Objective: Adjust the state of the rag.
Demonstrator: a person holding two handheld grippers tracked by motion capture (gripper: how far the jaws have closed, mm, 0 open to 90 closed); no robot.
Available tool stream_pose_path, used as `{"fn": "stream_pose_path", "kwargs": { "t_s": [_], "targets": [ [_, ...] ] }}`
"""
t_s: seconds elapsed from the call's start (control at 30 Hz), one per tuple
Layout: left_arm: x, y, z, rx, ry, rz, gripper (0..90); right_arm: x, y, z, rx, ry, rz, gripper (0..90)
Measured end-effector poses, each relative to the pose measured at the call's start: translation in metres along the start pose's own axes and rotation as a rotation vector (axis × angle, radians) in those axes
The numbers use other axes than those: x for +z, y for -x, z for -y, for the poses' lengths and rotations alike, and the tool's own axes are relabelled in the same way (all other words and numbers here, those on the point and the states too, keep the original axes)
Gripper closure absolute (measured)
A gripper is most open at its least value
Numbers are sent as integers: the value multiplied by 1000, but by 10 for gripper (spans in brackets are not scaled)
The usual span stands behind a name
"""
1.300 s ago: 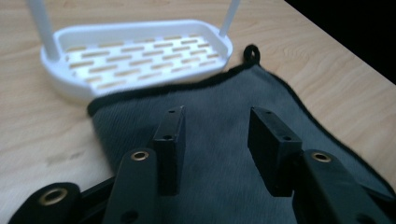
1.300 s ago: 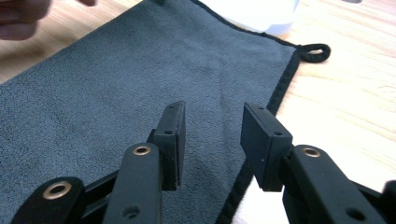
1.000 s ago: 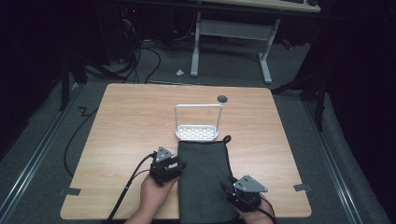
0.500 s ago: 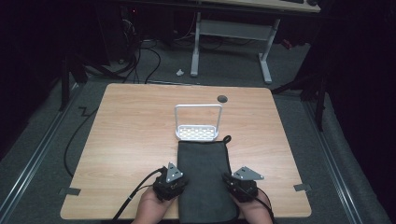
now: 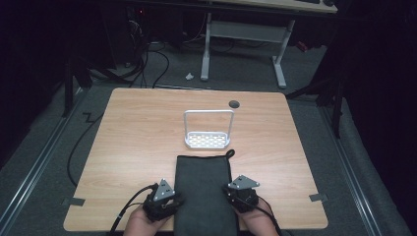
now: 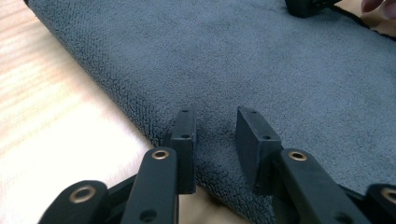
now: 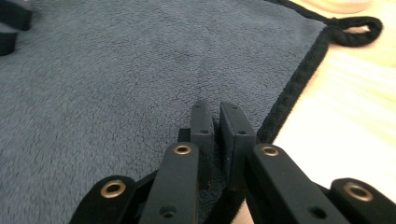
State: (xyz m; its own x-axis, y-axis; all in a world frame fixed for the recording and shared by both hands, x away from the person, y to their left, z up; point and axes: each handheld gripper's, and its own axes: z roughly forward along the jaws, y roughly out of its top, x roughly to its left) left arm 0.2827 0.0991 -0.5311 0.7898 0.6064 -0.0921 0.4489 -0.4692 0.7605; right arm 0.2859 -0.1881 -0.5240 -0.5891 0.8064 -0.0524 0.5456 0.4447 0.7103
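Dark room behind, desk legs (image 5: pixel 279 63) and cables (image 5: pixel 147 59) on grey floor. Wooden table (image 5: pixel 133 137) in front, small dark hole (image 5: pixel 234 103) near far edge. Dark grey towel (image 5: pixel 204 191) folded long, lying flat from mid-table to near edge, corner loop (image 7: pixel 357 25) at far right. Just beyond towel, white rack (image 5: pixel 208 130), upright hoop over perforated base. Left gripper (image 6: pixel 215 133) at towel's left edge, jaws parted by a moderate gap, tips low over the thick folded edge, nothing between them. Right gripper (image 7: pixel 216 122) at towel's right hemmed edge, jaws almost closed, only a thin slit; cannot tell whether cloth is pinched.
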Motion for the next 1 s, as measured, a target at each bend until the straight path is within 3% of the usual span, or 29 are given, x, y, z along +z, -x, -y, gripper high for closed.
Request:
{"fn": "stream_pose_path", "kwargs": {
  "t_s": [0.07,0.17,0.3,0.37,0.43,0.5,0.63,0.77,0.8,0.87,1.0],
  "targets": [
    [-4,2,4,14,7,1,683,-4,-4,5,2,9,-25,848],
    [-5,1,5,-11,10,16,668,-6,-5,9,8,21,-39,838],
    [-5,-7,-2,-38,31,-10,633,-6,-6,9,12,26,-40,835],
    [-5,-18,-8,-81,57,-43,590,-5,-6,9,8,26,-35,834],
    [-1,-34,-16,-160,99,-69,532,-5,-6,9,-1,28,-36,833],
    [6,-49,-25,-230,117,-61,452,-5,-6,9,1,26,-43,832],
    [30,-73,-43,-316,92,-100,392,-5,-5,9,-9,30,-49,831],
    [47,-87,-52,-363,49,-121,430,-5,-4,10,-9,34,-53,831],
    [49,-89,-52,-378,49,-94,467,-5,-4,10,-9,35,-54,831],
    [51,-88,-52,-354,50,-95,531,-5,-4,10,-11,36,-58,830],
    [53,-84,-50,-341,65,-83,669,-5,-2,10,-9,36,-70,818]
  ]
}}
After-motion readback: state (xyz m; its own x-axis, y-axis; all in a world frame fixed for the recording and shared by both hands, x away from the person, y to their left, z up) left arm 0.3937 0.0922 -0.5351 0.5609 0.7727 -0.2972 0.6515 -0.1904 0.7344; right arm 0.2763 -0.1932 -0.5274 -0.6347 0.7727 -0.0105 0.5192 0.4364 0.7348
